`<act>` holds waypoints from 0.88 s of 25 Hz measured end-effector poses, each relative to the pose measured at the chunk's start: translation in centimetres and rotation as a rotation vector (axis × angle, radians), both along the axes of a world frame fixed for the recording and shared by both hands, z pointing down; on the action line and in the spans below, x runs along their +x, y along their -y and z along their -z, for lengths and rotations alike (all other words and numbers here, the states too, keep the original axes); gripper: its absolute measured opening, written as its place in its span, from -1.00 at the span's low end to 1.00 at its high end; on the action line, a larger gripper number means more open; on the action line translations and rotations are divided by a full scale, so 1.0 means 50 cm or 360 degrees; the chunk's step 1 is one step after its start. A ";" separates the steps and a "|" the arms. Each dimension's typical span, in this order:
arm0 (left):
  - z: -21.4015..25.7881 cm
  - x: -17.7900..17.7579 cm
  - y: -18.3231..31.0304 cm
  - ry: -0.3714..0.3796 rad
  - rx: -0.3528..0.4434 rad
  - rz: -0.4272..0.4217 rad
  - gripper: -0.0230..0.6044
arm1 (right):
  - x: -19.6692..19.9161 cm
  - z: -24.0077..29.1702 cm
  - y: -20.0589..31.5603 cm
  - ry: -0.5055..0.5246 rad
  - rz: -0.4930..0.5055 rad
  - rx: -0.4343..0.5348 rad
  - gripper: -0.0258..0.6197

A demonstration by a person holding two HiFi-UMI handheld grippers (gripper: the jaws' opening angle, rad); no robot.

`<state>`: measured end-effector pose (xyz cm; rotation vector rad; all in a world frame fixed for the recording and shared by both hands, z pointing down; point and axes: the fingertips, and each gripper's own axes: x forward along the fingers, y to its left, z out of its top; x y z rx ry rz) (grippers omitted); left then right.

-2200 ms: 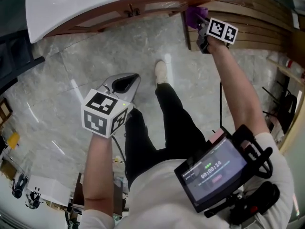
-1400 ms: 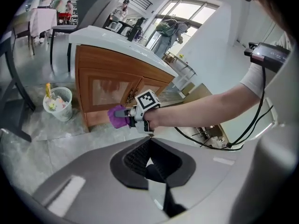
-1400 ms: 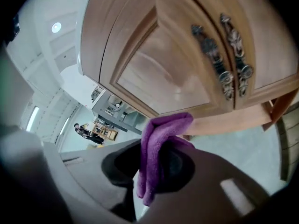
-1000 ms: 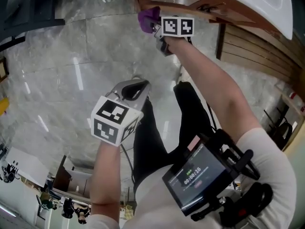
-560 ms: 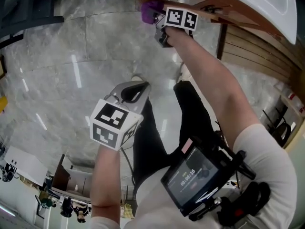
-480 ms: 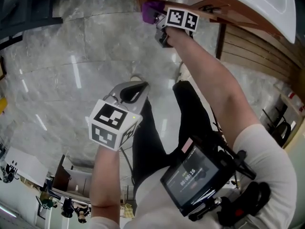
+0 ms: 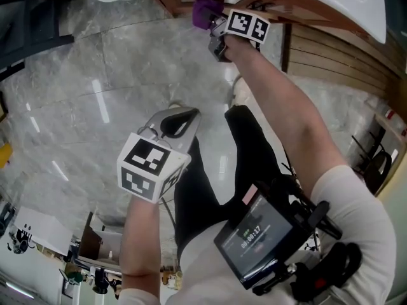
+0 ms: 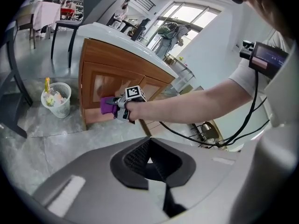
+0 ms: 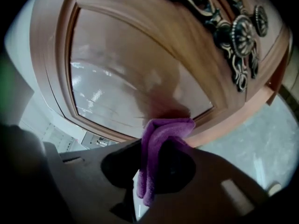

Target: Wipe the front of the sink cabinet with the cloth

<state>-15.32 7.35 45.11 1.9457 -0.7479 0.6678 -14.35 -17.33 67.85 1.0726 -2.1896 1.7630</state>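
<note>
A purple cloth (image 7: 205, 13) is pinched in my right gripper (image 7: 213, 21), which is shut on it. The cloth (image 9: 161, 141) presses against the lower edge of a glossy panel on the wooden sink cabinet (image 9: 135, 64), below an ornate metal handle (image 9: 239, 37). From the left gripper view, the cloth (image 8: 108, 105) sits low on the cabinet front (image 8: 105, 78), near its left end. My left gripper (image 7: 175, 119) hangs over the floor, well short of the cabinet, jaws together and holding nothing (image 8: 150, 161).
A white waste basket (image 8: 56, 99) with rubbish stands on the marble floor left of the cabinet. The white sink top (image 7: 331, 2) overhangs the cabinet. A slatted wooden wall (image 7: 331, 53) runs to the right. The person's legs and a shoe (image 7: 240, 91) stand before the cabinet.
The right gripper has carried the cloth leftwards along the cabinet front from its right corner, then slightly up against the door. The left gripper has hardly moved.
</note>
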 end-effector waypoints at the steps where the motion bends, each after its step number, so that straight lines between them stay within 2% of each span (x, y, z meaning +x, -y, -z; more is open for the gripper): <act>1: -0.001 0.006 0.003 0.0000 -0.0001 -0.0011 -0.91 | 0.011 -0.001 0.003 0.0001 -0.0017 0.0003 -0.73; 14: -0.002 0.119 0.035 0.0004 0.0006 -0.0151 -0.91 | 0.202 -0.023 0.008 -0.0023 -0.0207 -0.0014 -0.73; 22: -0.007 0.210 0.063 0.0004 0.0005 -0.0238 -0.91 | 0.305 -0.035 0.014 -0.0054 -0.0127 -0.0009 -0.73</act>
